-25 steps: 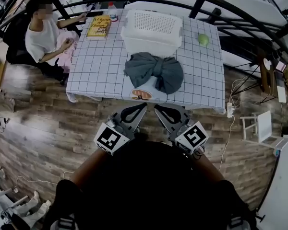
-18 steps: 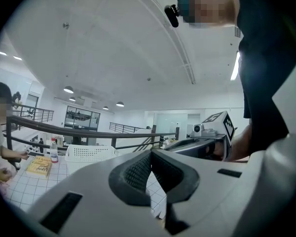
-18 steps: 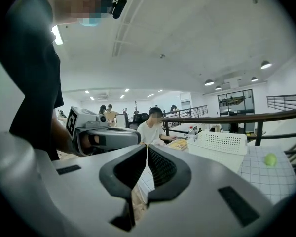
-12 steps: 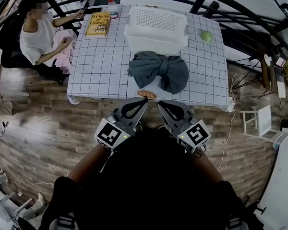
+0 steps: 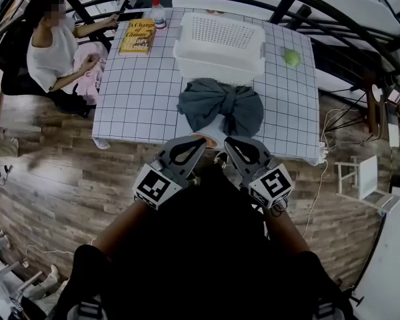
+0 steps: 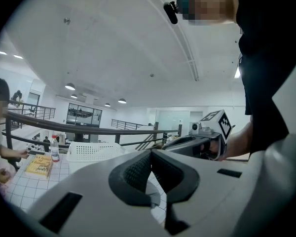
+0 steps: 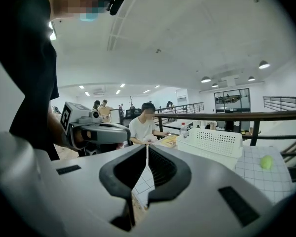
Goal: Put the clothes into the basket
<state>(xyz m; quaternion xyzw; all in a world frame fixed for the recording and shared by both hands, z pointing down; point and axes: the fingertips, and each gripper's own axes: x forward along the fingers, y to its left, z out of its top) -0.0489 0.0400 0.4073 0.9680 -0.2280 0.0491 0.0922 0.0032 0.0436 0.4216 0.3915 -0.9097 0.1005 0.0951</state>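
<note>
A dark grey garment (image 5: 221, 105) lies bunched on the checked table (image 5: 133, 92), with a white piece with an orange print (image 5: 212, 136) under its near edge. The white slotted basket (image 5: 220, 40) stands just behind it, also seen as the basket (image 6: 93, 151) and the basket (image 7: 209, 141). My left gripper (image 5: 201, 141) and right gripper (image 5: 229, 142) are side by side at the table's front edge, tips just short of the clothes. Both are shut with nothing between the jaws, as the left gripper (image 6: 150, 154) and right gripper (image 7: 147, 149) show.
A yellow book (image 5: 137, 35) and a bottle (image 5: 158, 14) lie at the table's far left corner, a green ball (image 5: 293, 59) at the far right. A seated person (image 5: 48, 52) is at the left side. A black railing (image 5: 300, 9) runs behind the table.
Both grippers have come forward to the table's front edge, closer to the clothes. Their jaws have stayed shut.
</note>
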